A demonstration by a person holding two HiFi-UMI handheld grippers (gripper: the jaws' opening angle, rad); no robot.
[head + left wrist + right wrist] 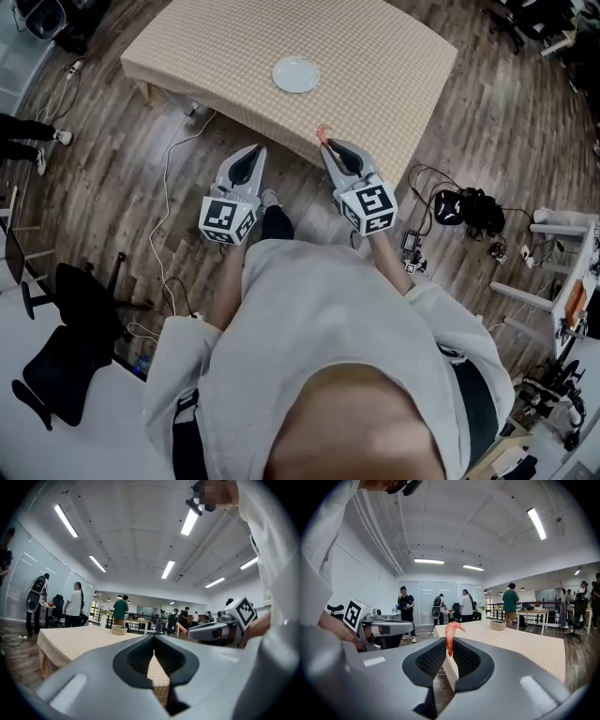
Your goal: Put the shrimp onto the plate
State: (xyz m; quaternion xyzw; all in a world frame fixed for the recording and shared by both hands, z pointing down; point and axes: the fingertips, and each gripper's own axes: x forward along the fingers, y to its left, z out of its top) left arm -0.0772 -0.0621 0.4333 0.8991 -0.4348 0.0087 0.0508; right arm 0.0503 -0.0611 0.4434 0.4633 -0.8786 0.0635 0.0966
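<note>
Shrimp (451, 637) is pinched at the tips of R gripper (449, 653), lower end btwn the pads, rest sticking up above the jaws. It's orange-pink, glossy, thin, w/ the top end curling over to one side like a hook. In head view shrimp (322, 134) shows as a small pink bit at the tip of R gripper (328, 145), right at the near edge of the table (375, 56), not on the plate (295, 74).

R gripper is clamped on the shrimp, held out ahead of the body on a straight forearm, pointing at the table, nose tipped slightly down. L gripper (258, 150) sits beside it, about parallel and level, tip over the wood floor (112, 169) just short of the table edge. Its jaws are closed tip to tip w/ nothing btwn them, per L gripper (154, 652) view.

Plate is white, round, near mid table on the checked beige cloth, well apart from both grippers.
</note>
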